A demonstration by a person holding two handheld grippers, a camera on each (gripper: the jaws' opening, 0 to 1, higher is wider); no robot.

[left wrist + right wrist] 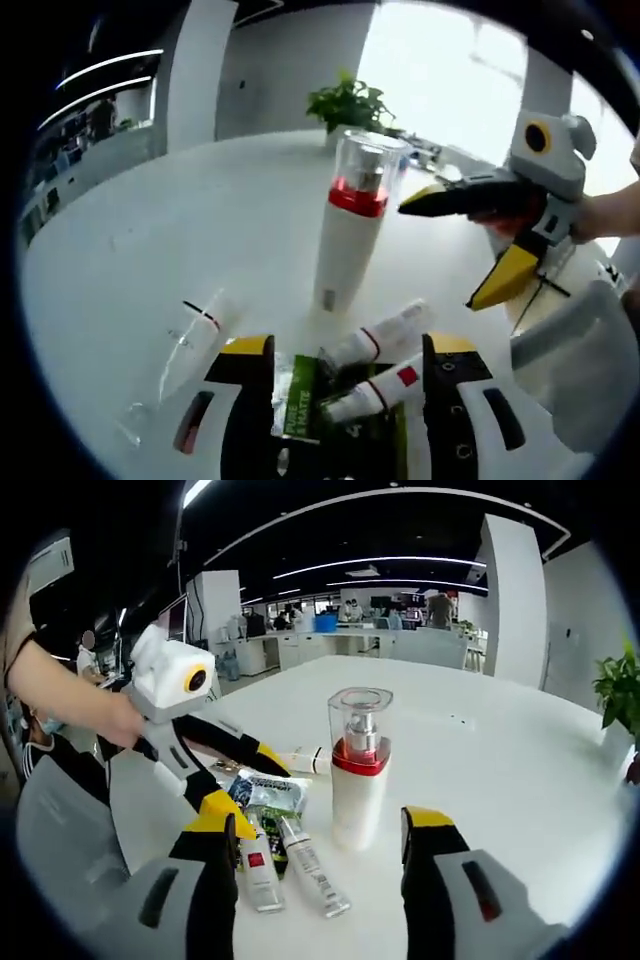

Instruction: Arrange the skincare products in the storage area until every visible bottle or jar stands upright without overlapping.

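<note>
**One bottle up, the small tubes still flat**

The tall white pump bottle with a red band and clear cap (350, 235) stands upright near the middle of the round white worktop (200, 220), and that is the one clear piece of progress. In the left gripper view, the left tool (348, 395) hovers with its yellow-tipped black jaws apart over a cluster at 6 o'clock: two small white tubes with red marks (385, 365) lie on their sides, overlapping a green sachet (297, 400). At 8 o'clock a clear slim tube with a dark ring (195, 335) also lies flat, apart from the rest.

In the right gripper view, the right tool (320, 855) has its jaws wide apart and empty, with the pump bottle just ahead between them. Two small tubes (290, 865) lie flat by its left jaw, beside the sachet.

My read: the job is early. One item stands; the lying tubes need raising and spacing, and the sachet needs separating from them.
</note>
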